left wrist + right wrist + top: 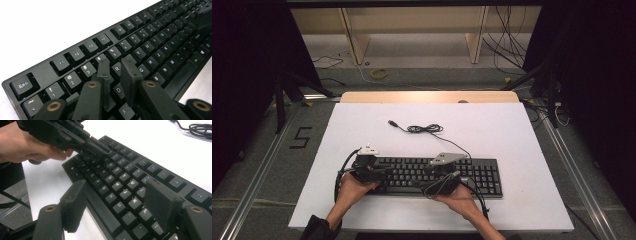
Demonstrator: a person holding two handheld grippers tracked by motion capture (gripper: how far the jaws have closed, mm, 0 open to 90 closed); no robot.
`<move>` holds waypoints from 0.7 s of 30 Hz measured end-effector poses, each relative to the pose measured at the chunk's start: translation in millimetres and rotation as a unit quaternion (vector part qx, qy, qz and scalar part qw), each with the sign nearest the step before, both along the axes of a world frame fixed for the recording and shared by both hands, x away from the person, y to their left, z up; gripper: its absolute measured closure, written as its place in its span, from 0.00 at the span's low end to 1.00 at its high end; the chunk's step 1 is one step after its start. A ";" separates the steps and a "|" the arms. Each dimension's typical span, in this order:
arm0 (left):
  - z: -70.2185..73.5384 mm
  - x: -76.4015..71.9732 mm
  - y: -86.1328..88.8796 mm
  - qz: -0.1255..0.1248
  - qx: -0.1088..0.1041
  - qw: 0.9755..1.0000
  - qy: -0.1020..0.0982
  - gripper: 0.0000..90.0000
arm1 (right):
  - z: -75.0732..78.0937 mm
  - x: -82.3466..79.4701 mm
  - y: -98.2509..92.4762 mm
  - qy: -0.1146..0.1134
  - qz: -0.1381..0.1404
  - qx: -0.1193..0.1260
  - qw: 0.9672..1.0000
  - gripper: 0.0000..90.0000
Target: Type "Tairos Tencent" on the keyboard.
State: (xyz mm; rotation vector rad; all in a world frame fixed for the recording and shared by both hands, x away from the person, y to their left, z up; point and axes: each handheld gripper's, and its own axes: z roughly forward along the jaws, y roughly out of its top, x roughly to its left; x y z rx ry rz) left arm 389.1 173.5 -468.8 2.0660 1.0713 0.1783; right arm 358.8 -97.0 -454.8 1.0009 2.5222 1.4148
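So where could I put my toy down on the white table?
The back of the white table is bare, apart from the coiled cable near the middle. The strips left and right of the keyboard are free too. The front middle is crowded by the left tool, right tool and hands.

My black keyboard (437, 176) with its white key legends is sitting on a plain white table (512, 135), and a black cable (424, 128) is lying near the far edge. I'm holding black grippers, each wearing brass-coloured rivets; one's topped with a grey plate (445, 158).
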 end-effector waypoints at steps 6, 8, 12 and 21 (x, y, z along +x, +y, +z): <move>2.5 -3.0 4.0 -0.002 -0.016 1.000 0.004 0.77 | 0.4 0.8 0.5 -0.001 0.000 0.002 1.000 0.39; 2.9 -4.3 4.1 0.000 -0.019 1.000 0.002 0.74 | 0.6 0.8 1.5 0.001 0.000 0.001 1.000 0.39; 5.1 -6.6 4.9 0.002 -0.025 1.000 0.002 0.66 | 0.6 1.2 3.2 0.001 0.002 0.000 1.000 0.39; 8.5 -11.1 11.1 0.007 -0.047 0.999 0.004 0.54 | -0.3 3.1 6.2 0.001 0.001 0.001 1.000 0.40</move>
